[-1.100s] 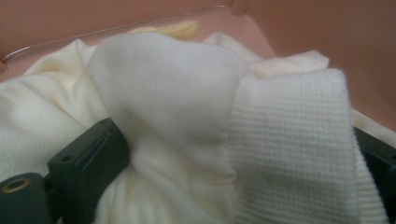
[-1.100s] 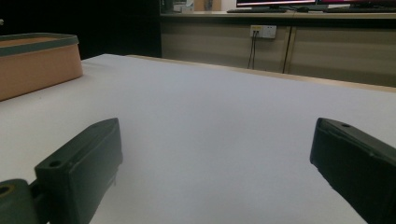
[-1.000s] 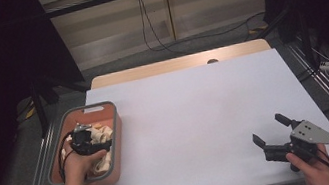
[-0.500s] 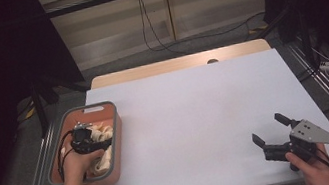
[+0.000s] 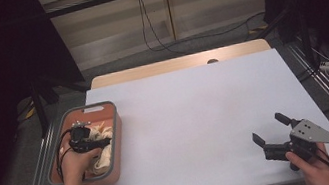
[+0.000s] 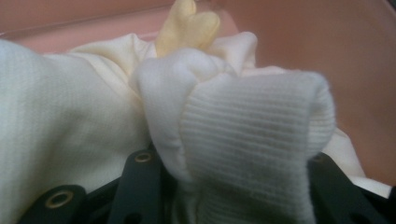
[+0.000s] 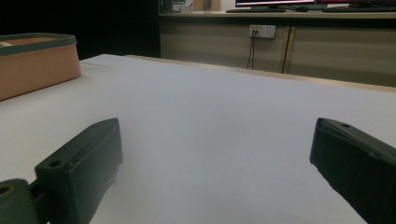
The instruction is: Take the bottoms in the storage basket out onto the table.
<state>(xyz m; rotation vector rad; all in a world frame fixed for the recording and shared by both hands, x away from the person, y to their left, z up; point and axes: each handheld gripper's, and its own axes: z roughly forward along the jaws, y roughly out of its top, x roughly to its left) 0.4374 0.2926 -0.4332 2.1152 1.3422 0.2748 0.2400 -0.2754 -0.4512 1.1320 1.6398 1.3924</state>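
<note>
A salmon bin [image 5: 104, 106] with a grey rim stands at the table's left edge and holds several white and cream cloths [image 5: 104, 152]. My left gripper [image 5: 85, 139] reaches down into it. Its jaws have just been closing, and a bunched white ribbed cloth [image 6: 252, 140] fills the gap between them, pressed from both sides by the left gripper [image 6: 233, 175]. A pale yellow cloth [image 6: 187, 23] lies behind it. My right gripper [image 5: 267, 127] rests low over the table's front right, open, with nothing between its fingers; in its own view the right gripper [image 7: 215, 154] faces bare tabletop.
The white table [image 5: 194, 102] stretches between the two hands. The bin [image 7: 37, 60] shows at the far left of the right gripper view. Cables and a dark stand lie on the floor beyond the table.
The left hand has shifted only slightly inside the bin, over the cloths. The right gripper has stayed where it was, still open.
</note>
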